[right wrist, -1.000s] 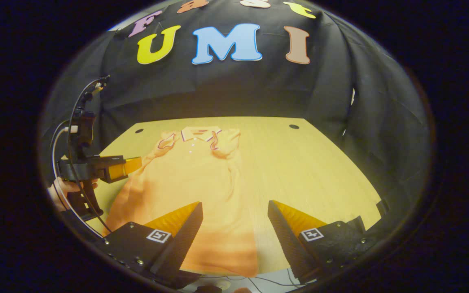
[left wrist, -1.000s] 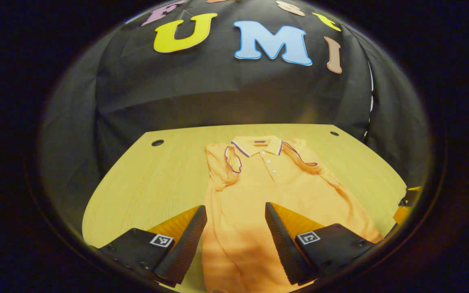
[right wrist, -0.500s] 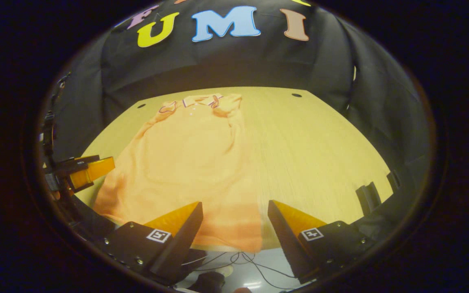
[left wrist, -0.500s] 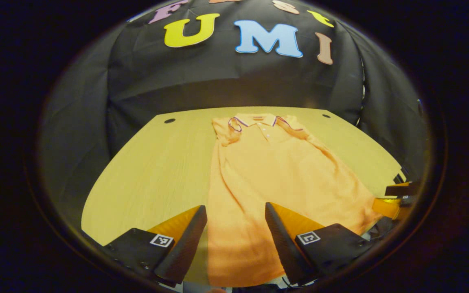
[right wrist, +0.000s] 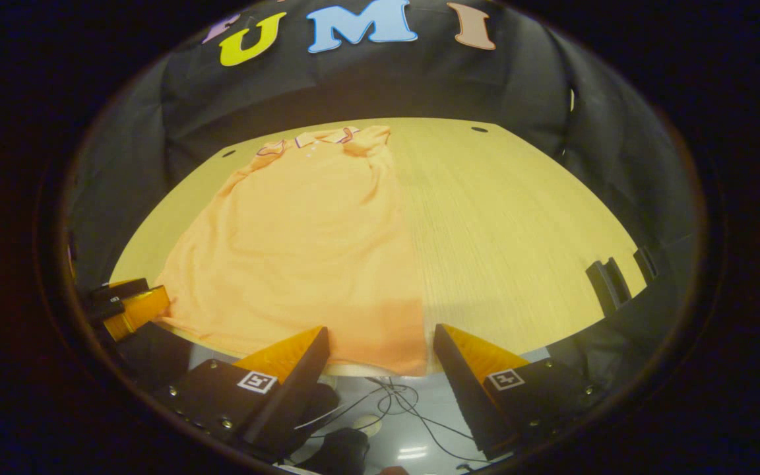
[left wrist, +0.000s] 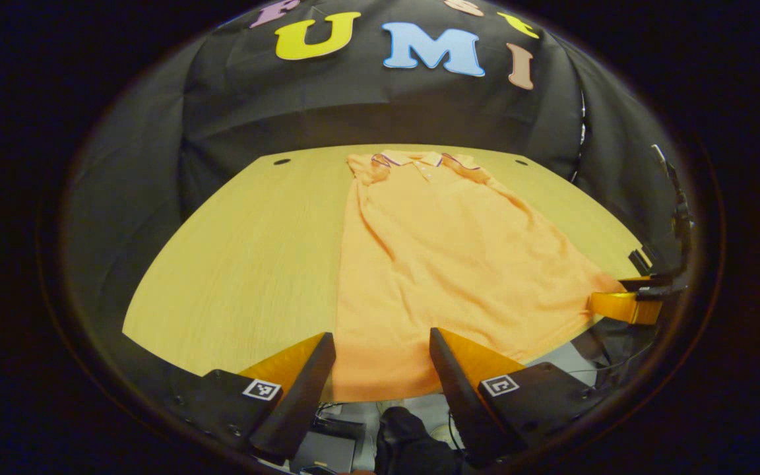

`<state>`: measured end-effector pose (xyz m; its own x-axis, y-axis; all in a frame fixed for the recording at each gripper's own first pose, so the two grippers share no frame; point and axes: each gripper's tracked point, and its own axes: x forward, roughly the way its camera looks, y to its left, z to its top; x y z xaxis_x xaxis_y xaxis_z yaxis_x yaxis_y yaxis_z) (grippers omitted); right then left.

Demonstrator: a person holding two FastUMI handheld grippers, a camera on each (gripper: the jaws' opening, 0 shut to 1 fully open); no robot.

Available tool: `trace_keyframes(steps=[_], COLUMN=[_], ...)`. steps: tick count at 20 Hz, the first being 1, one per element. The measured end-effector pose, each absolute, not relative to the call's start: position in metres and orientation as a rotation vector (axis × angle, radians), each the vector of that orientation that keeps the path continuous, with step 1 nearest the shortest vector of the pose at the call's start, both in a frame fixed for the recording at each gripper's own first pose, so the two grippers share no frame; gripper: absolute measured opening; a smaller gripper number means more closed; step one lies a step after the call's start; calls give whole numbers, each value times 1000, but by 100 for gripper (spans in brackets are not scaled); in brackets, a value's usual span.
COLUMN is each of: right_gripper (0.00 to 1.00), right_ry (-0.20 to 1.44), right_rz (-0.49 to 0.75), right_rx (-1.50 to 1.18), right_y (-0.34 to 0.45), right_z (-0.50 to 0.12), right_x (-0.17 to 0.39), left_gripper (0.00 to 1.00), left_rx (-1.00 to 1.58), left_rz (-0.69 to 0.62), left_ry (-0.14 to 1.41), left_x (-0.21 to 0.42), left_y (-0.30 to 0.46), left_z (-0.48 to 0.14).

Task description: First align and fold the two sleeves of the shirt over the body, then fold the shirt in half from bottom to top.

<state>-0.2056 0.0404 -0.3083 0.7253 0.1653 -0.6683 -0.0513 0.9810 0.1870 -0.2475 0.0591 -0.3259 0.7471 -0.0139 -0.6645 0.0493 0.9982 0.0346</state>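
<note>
Orange polo shirt (left wrist: 446, 264) flat on the pale wooden worktop (left wrist: 248, 251), both sleeves already folded over the body.
Loose black cables (right wrist: 393, 409) lie on the floor below the near edge. You hold your left tongs (left wrist: 382, 369) and right tongs (right wrist: 380, 363) low at the hem, jaws wide apart, gripping nothing.

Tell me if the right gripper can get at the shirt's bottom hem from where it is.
Probably yes: the right gripper is open, the shirt hem lies just ahead at the table edge, nothing between.
</note>
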Motion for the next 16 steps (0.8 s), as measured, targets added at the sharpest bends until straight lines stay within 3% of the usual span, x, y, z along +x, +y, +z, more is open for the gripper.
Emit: trace_keyframes(steps=[6, 8, 9, 11, 12, 13, 14, 15, 16], right_gripper=[99, 89, 86, 59, 61, 59, 30, 23, 23], right_ry=[739, 741, 741, 742, 741, 746, 738, 745, 742], right_rz=[121, 126, 123, 118, 125, 128, 120, 124, 139], right_rx=[127, 128, 132, 140, 138, 165, 198, 199, 204], right_y=[44, 46, 47, 47, 48, 51, 52, 52, 54], right_z=[-311, -311, -311, -311, -311, -310, -309, -311, -310], right_x=[-208, -210, -210, -211, -210, -212, -213, -211, -215], left_gripper=[95, 97, 87, 70, 61, 43, 34, 13, 11], left_rx=[87, 86, 87, 93, 98, 100, 106, 120, 137], left_rz=[-32, -35, -35, -48, -58, -74, -78, -73, -74], left_ry=[704, 708, 715, 724, 723, 721, 719, 720, 722], left_x=[-246, -245, -245, -244, -243, -243, -243, -242, -242], left_y=[55, 53, 53, 45, 42, 35, 31, 32, 32], left_z=[-331, -329, -331, -332, -332, -333, -332, -334, -334])
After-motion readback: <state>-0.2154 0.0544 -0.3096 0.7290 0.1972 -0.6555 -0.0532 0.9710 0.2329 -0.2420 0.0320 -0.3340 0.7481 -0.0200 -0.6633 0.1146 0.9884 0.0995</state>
